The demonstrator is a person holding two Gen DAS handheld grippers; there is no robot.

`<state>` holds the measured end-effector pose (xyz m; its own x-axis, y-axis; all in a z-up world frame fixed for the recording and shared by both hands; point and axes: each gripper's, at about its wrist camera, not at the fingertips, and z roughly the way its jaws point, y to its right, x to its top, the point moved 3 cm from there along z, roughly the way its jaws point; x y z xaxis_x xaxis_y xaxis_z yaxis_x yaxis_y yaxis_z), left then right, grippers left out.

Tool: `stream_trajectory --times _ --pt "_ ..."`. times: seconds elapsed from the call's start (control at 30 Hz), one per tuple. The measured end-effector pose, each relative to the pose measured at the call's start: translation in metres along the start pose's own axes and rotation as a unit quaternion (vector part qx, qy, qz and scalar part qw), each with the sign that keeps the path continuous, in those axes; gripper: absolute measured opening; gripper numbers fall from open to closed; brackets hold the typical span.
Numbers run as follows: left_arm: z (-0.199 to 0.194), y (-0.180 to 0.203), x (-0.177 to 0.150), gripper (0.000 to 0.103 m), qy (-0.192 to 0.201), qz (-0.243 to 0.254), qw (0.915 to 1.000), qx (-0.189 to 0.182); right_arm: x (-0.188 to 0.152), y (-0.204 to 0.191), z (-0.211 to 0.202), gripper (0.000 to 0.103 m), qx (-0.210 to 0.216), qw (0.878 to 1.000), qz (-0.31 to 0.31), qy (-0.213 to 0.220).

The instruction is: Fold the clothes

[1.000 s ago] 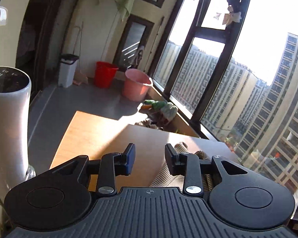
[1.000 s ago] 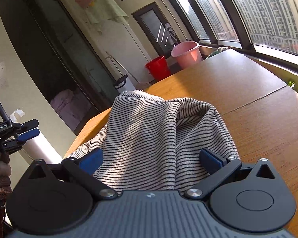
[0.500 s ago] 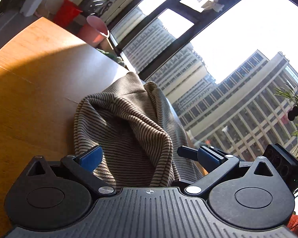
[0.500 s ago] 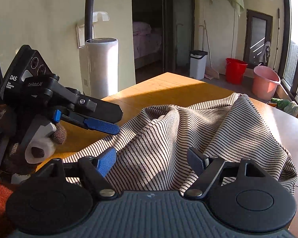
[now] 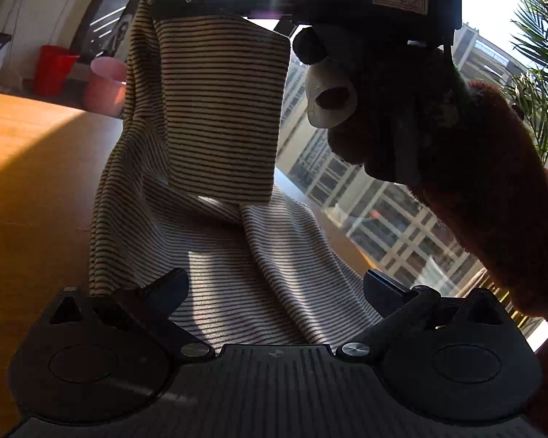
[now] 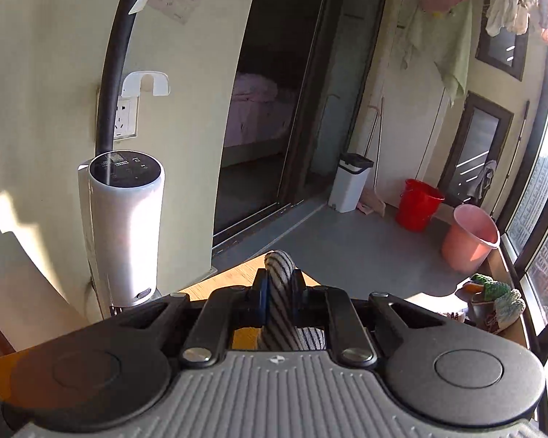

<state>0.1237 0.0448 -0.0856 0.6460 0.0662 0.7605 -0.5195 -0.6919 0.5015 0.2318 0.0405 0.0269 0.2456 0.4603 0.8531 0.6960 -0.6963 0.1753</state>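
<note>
Right gripper [image 6: 278, 292]: jaws closing, pinching a fold of the striped garment [image 5: 219, 109], lifting it to hang free | Left gripper [image 5: 274, 288]: spread wide, empty, garment's lower drape just ahead on the wooden table [image 5: 25, 182], apparently to catch an edge.

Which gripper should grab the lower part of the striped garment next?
Left. The left gripper is open just above the striped garment on the table, while the right gripper is closing on a raised fold.
</note>
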Motion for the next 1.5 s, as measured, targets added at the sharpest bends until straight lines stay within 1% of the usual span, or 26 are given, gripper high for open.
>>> stream_trajectory --times 0.07,0.13,0.2,0.23,0.33,0.4,0.5,0.57,0.63,0.73,0.83,0.87,0.9,0.97,1.0,1.07,1.1,1.17,1.2,1.23,1.27,1.3,1.33,1.37,1.43,1.5 --pt "0.013 -0.005 -0.001 0.103 -0.028 -0.007 0.9993 0.023 0.011 -0.006 0.024 0.013 0.021 1.000 0.002 -0.003" --pt "0.016 -0.006 -0.002 0.103 -0.030 0.000 0.9991 0.028 0.012 -0.014 0.043 0.015 0.045 0.999 0.009 -0.012" --pt "0.017 -0.005 -0.003 0.103 -0.034 0.012 0.9988 0.033 0.010 -0.012 0.047 0.026 0.047 0.999 0.019 -0.009" --pt "0.018 -0.004 -0.004 0.103 -0.035 0.019 0.9986 0.035 0.006 -0.006 0.042 0.029 0.043 0.999 0.026 -0.003" --pt "0.021 0.001 -0.005 0.103 -0.045 0.031 0.9975 0.045 -0.018 0.015 0.022 0.030 0.007 0.999 0.038 -0.009" --pt "0.023 0.004 -0.003 0.103 -0.057 0.035 0.9966 0.049 -0.045 0.028 0.009 0.030 -0.018 0.998 0.040 -0.032" --pt "0.025 0.011 0.017 0.103 -0.060 0.034 0.9975 0.016 -0.094 0.039 -0.004 0.030 -0.054 0.995 0.027 -0.083" --pt "0.034 0.014 0.026 0.103 -0.058 0.047 0.9969 0.023 -0.123 0.047 -0.008 0.030 -0.081 0.990 0.019 -0.113" --pt "0.044 0.017 0.033 0.103 -0.059 0.061 0.9958 0.033 -0.145 0.061 -0.015 0.026 -0.114 0.985 0.014 -0.126" --pt "0.060 0.015 0.044 0.103 -0.064 0.067 0.9943 0.054 -0.158 0.083 -0.029 0.025 -0.176 0.976 -0.004 -0.126" --pt "0.062 0.014 0.065 0.103 -0.030 0.091 0.9922 0.080 -0.160 0.103 -0.046 0.025 -0.217 0.969 -0.010 -0.118" --pt "0.063 0.013 0.072 0.103 -0.015 0.114 0.9879 0.104 -0.159 0.105 -0.048 0.026 -0.218 0.969 -0.004 -0.116" --pt "0.065 0.012 0.079 0.103 -0.002 0.140 0.9812 0.132 -0.159 0.108 -0.051 0.035 -0.221 0.969 0.001 -0.111" --pt "0.069 0.010 0.093 0.103 0.025 0.192 0.9630 0.188 -0.159 0.115 -0.055 0.041 -0.228 0.968 0.013 -0.102" --pt "0.074 0.006 0.099 0.103 0.026 0.207 0.9557 0.207 -0.156 0.116 -0.056 0.043 -0.214 0.972 0.029 -0.092" --pt "0.086 -0.005 0.105 0.103 0.005 0.220 0.9488 0.226 -0.149 0.119 -0.059 0.049 -0.179 0.979 0.063 -0.071" --pt "0.096 -0.012 0.108 0.103 -0.011 0.226 0.9447 0.237 -0.145 0.122 -0.055 0.058 -0.170 0.980 0.075 -0.067" --pt "0.110 -0.020 0.110 0.103 -0.029 0.238 0.9367 0.255 -0.143 0.131 -0.042 0.068 -0.160 0.980 0.095 -0.070" --pt "0.116 -0.024 0.111 0.096 -0.037 0.244 0.9326 0.263 -0.144 0.137 -0.035 0.068 -0.159 0.979 0.103 -0.079" --pt "0.122 -0.029 0.113 0.072 -0.044 0.250 0.9282 0.271 -0.148 0.146 -0.026 0.068 -0.154 0.976 0.121 -0.091" --pt "0.125 -0.032 0.113 0.057 -0.050 0.254 0.9255 0.276 -0.153 0.154 -0.021 0.062 -0.140 0.974 0.147 -0.100" --pt "0.126 -0.035 0.114 0.044 -0.054 0.257 0.9233 0.280 -0.157 0.160 -0.018 0.031 -0.126 0.972 0.168 -0.104" --pt "0.127 -0.038 0.114 0.038 -0.058 0.260 0.9211 0.284 -0.161 0.163 -0.017 0.022 -0.107 0.970 0.189 -0.105" --pt "0.128 -0.040 0.115 0.030 -0.057 0.263 0.9194 0.287 -0.161 0.163 -0.023 0.021 -0.100 0.972 0.193 -0.093" --pt "0.124 -0.050 0.125 0.024 -0.040 0.264 0.9136 0.307 -0.158 0.164 -0.036 0.019 -0.093 0.974 0.194 -0.066" --pt "0.118 -0.063 0.138 0.023 -0.019 0.246 0.9079 0.339 -0.156 0.179 -0.048 0.018 -0.101 0.972 0.210 -0.039"
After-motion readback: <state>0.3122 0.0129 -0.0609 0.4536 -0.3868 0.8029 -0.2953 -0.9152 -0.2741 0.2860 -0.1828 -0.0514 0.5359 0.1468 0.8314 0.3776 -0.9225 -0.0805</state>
